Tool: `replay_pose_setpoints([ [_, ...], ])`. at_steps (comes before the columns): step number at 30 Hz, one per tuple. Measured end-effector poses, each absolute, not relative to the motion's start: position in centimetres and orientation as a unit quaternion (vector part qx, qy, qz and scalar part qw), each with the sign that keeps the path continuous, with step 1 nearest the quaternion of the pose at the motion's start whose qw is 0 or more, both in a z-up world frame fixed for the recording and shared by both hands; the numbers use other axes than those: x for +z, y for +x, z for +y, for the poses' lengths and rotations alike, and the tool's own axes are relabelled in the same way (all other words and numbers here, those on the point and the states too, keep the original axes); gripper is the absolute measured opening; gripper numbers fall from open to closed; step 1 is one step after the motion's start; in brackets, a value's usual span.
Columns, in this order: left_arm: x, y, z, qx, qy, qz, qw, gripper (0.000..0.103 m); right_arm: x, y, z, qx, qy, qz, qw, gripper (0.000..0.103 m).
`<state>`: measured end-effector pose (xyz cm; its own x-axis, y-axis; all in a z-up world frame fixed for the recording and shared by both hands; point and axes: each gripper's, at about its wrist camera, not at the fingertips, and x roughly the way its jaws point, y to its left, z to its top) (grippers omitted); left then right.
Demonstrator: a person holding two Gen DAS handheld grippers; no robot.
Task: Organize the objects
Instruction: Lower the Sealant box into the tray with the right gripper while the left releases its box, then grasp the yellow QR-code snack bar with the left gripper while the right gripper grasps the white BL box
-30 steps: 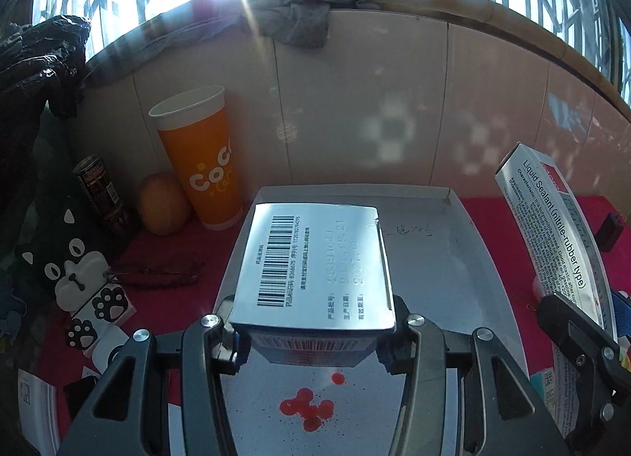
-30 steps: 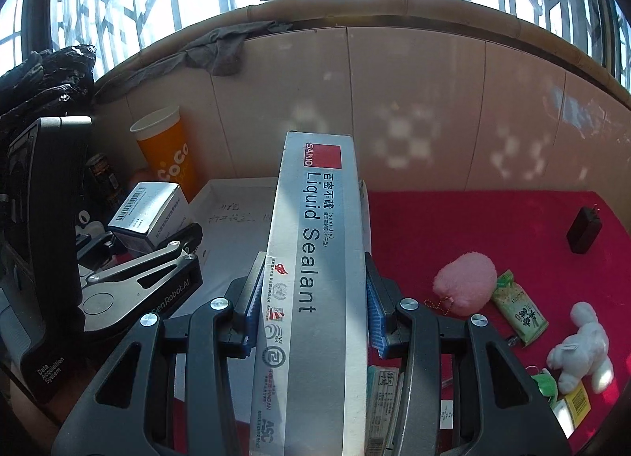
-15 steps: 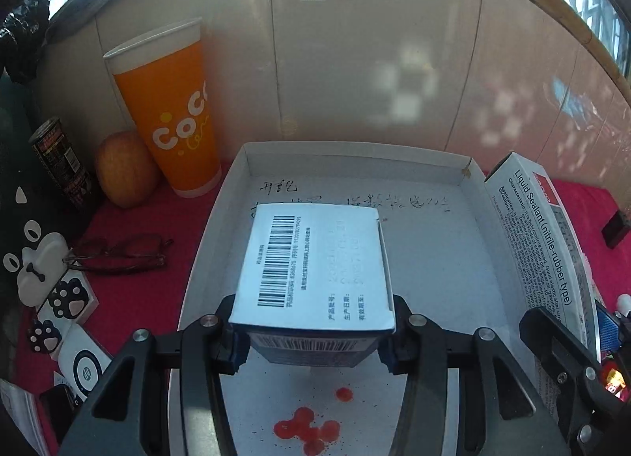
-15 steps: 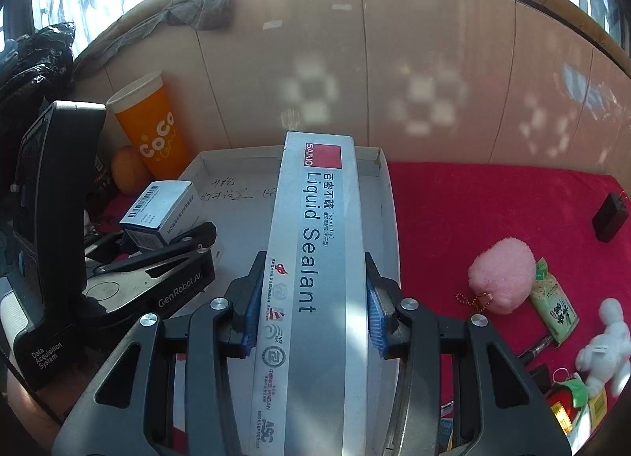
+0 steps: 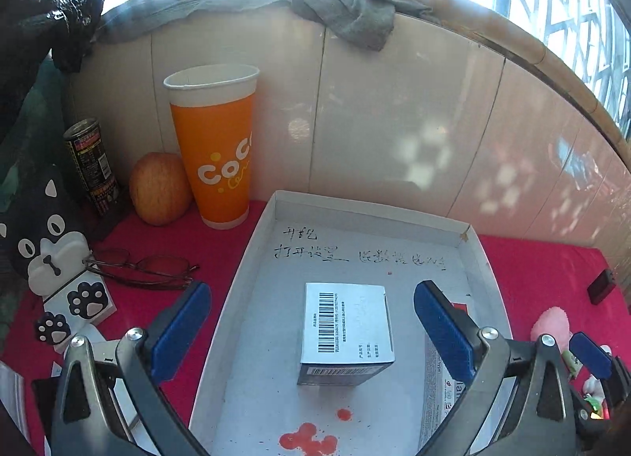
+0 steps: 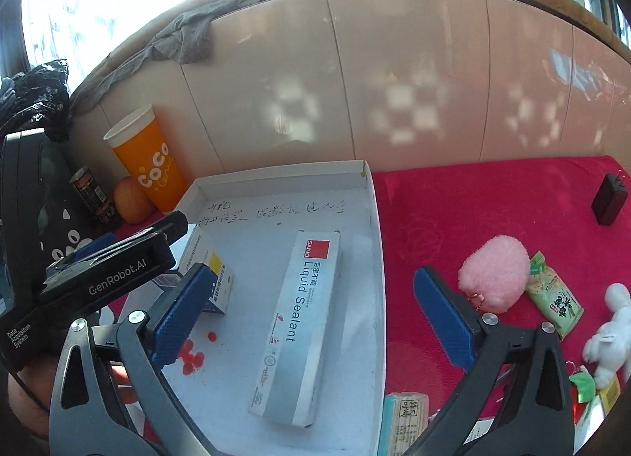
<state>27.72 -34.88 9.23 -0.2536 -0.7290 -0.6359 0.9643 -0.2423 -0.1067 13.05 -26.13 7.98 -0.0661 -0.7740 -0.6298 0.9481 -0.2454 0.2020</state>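
A white shallow tray [image 5: 252, 259] [image 6: 376, 227] lies on the red cloth. A small grey barcode box [image 5: 347, 328] stands in its middle; it also shows in the right wrist view [image 6: 213, 274]. My left gripper [image 5: 311, 324] is open, with its blue pads either side of the box and clear of it. A long Liquid Sealant box [image 6: 299, 322] lies flat in the tray's right half; its edge shows in the left wrist view [image 5: 441, 389]. My right gripper [image 6: 309, 308] is open above it and empty.
An orange cup [image 5: 215, 148], an apple [image 5: 159, 188], a can [image 5: 90, 164] and glasses [image 5: 146, 265] sit left of the tray. A pink pompom [image 6: 495, 272], green packet [image 6: 554, 294], white plush toy [image 6: 607, 334] and black charger [image 6: 609, 200] lie on the right.
Both grippers opened and let go. The barcode box and the sealant box now rest in the tray, and both grippers have drawn back a little.
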Motion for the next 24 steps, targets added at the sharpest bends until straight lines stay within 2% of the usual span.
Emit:
replay_pose_setpoints([
  [7, 12.0, 28.5, -31.1, -0.805, 0.17, 0.265, 0.502, 0.103, 9.9, 12.3, -22.9, -0.724, 0.324, 0.103, 0.6, 0.103],
  [11, 13.4, 28.1, -27.9, -0.835, 0.149, 0.235, 0.475, 0.103, 10.8, 11.0, -20.2, -0.729, 0.324, 0.09, 0.596, 0.103],
  [17, 13.2, 24.5, -21.9, -0.873, 0.203, 0.175, 0.407, 0.103, 12.4, 7.0, -14.1, -0.746, 0.323, 0.045, 0.58, 0.103],
  [21, 11.4, 22.6, -18.7, -0.891, 0.235, 0.193, 0.338, 0.103, 13.2, 3.4, -9.6, -0.766, 0.321, 0.014, 0.556, 0.103],
  [24, 9.3, 21.3, -16.5, -0.886, 0.268, 0.201, 0.322, 0.103, 13.1, 0.8, -6.0, -0.784, 0.315, 0.003, 0.535, 0.103],
])
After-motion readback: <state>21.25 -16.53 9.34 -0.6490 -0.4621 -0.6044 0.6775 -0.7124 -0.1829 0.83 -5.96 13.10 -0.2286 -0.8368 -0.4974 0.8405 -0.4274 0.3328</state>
